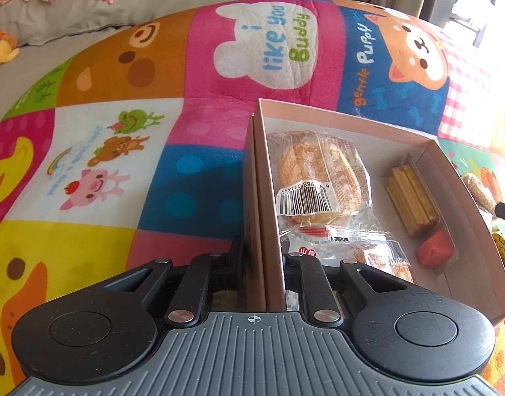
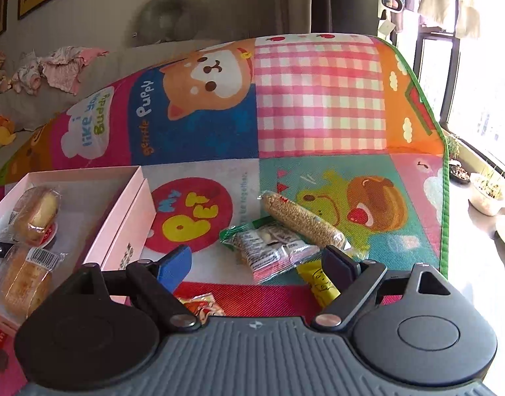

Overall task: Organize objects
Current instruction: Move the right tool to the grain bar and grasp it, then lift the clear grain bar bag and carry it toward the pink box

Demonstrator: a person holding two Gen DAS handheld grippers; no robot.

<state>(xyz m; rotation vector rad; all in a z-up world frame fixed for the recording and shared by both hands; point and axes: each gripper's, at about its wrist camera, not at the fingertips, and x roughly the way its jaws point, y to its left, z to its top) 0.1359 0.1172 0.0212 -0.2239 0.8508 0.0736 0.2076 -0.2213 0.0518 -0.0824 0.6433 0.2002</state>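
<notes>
A pink cardboard box (image 1: 351,122) lies open on a colourful play mat. Inside it are wrapped bread packets (image 1: 318,178) and a clear tray of biscuit sticks (image 1: 414,198) with a red piece. My left gripper (image 1: 265,255) is shut on the box's left wall, one finger inside and one outside. In the right wrist view the box (image 2: 120,217) sits at the left. My right gripper (image 2: 257,265) is open above loose snacks on the mat: a grain bar (image 2: 302,221), a green-edged packet (image 2: 269,247), a yellow packet (image 2: 318,283) and an orange packet (image 2: 199,307). Nothing is between its fingers.
The play mat (image 2: 318,99) ends in a green edge at the right, beside a window sill with plant pots (image 2: 487,194). A grey sofa with baby clothes (image 2: 54,66) and soft toys (image 1: 1,49) lies behind the mat.
</notes>
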